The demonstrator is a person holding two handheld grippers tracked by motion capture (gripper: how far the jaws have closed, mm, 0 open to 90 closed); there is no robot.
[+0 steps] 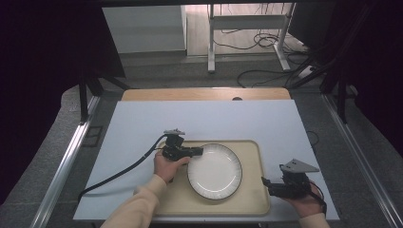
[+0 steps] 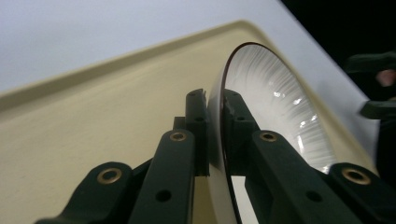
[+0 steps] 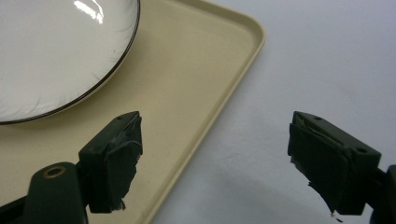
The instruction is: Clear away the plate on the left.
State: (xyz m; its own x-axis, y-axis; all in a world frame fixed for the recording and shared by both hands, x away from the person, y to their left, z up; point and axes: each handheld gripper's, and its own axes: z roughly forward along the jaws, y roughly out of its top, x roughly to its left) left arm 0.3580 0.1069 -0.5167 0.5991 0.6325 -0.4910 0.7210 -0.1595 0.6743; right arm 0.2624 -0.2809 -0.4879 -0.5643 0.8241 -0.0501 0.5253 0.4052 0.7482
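A white plate [image 1: 215, 171] with a dark rim lies on a beige tray [image 1: 252, 152] near the table's front. My left gripper [image 1: 198, 151] is shut on the plate's upper left rim. In the left gripper view the plate [image 2: 275, 98] stands edge-on between the two jaws, which pinch its rim. My right gripper [image 1: 264, 182] is open at the tray's right front corner. In the right gripper view its jaws stand wide apart, one over the tray [image 3: 187, 88] and one over the white table, with the plate [image 3: 56, 51] off to the upper left.
The tray sits on a white table top [image 1: 209, 118] with a wooden strip [image 1: 204, 93] at its far edge. Metal rails run along both sides. A black cable [image 1: 119, 173] trails from the left gripper across the table's left part.
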